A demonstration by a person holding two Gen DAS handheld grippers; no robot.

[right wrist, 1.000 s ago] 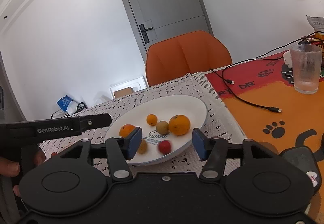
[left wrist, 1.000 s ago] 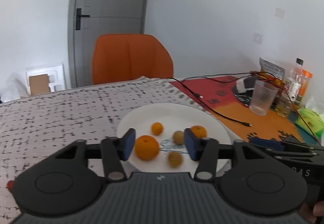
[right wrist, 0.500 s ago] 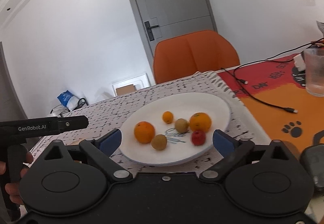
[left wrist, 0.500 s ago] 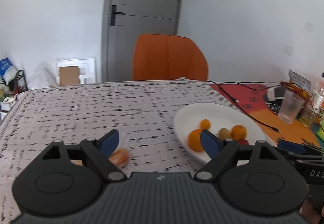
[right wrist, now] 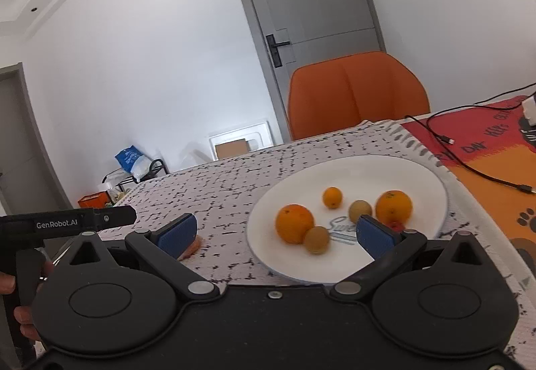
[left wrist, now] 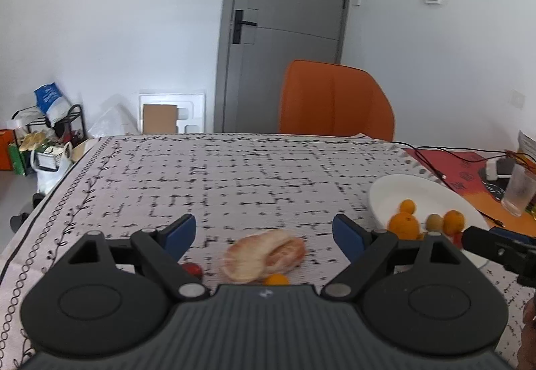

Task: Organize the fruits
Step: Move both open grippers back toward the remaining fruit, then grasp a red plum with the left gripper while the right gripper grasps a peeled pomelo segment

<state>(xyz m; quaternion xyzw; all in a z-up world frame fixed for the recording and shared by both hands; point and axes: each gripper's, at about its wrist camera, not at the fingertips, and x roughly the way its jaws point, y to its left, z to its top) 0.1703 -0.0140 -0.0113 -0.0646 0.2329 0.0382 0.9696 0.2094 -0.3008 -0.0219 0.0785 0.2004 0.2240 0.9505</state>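
A white plate [right wrist: 418,175] on the patterned tablecloth holds two oranges [right wrist: 294,223], a small mandarin [right wrist: 332,197], two brown round fruits [right wrist: 316,239] and a red fruit partly hidden behind my right finger. My right gripper [right wrist: 274,232] is open and empty just in front of the plate. My left gripper [left wrist: 264,232] is open and empty above peeled pomelo segments [left wrist: 264,255] lying on the cloth, with a small orange fruit [left wrist: 275,279] and a red fruit [left wrist: 191,269] near its base. The plate [left wrist: 402,192] shows at the right.
An orange chair [left wrist: 335,98] stands behind the table. A black cable [right wrist: 469,165] runs over the orange mat [right wrist: 502,196] to the right of the plate. A clear cup [left wrist: 519,189] stands at the far right. The table's left edge [left wrist: 50,202] is near.
My left gripper has swung left from the plate to over the pomelo segments and opened wider. My right gripper has opened wider and shifted left, so the plate sits further right in view.
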